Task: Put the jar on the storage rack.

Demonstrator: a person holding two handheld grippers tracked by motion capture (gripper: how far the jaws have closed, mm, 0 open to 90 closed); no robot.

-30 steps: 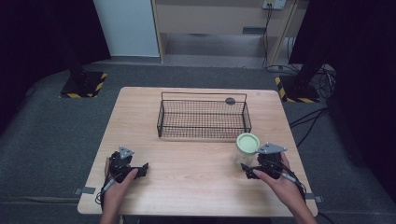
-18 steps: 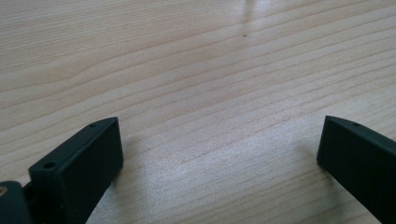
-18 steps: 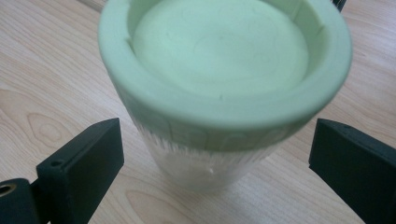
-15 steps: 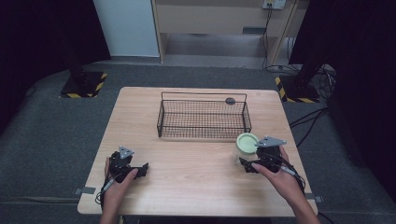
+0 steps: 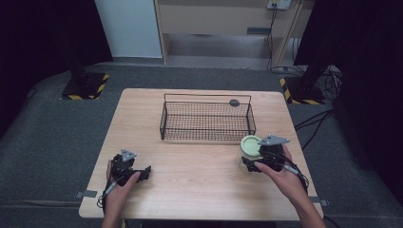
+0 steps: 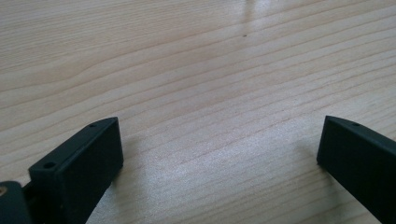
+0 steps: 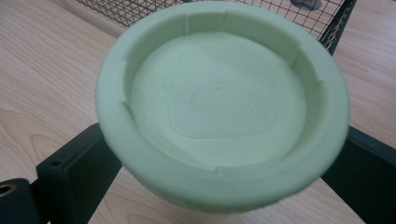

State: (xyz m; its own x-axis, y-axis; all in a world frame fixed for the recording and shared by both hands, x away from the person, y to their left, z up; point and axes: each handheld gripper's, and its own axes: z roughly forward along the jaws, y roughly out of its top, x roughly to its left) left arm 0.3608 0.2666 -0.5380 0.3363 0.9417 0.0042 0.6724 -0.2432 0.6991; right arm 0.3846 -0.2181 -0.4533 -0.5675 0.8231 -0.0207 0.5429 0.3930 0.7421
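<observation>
A clear jar with a pale green lid [image 5: 250,146] stands on the wooden table [image 5: 190,190] just off the front right corner of a black wire basket [image 5: 164,121]. My right gripper [image 5: 248,164] is at it, open, and in the right gripper view the lid [image 7: 219,102] sits between the two black jaws, which stand wide on either side of the jar; the lid hides any contact. My left gripper [image 5: 142,172] rests open near the table's front left, with bare wood between its jaws [image 6: 219,158].
The wire basket [image 7: 327,28] stands at the table's middle back. A small dark round thing [image 5: 234,102] lies at its far right corner. Cables trail from both grippers toward the front edge. Dark floor surrounds the table.
My right gripper has moved left and forward until its jaws stand around the jar. The jar has barely shifted. The left gripper has stayed still.
</observation>
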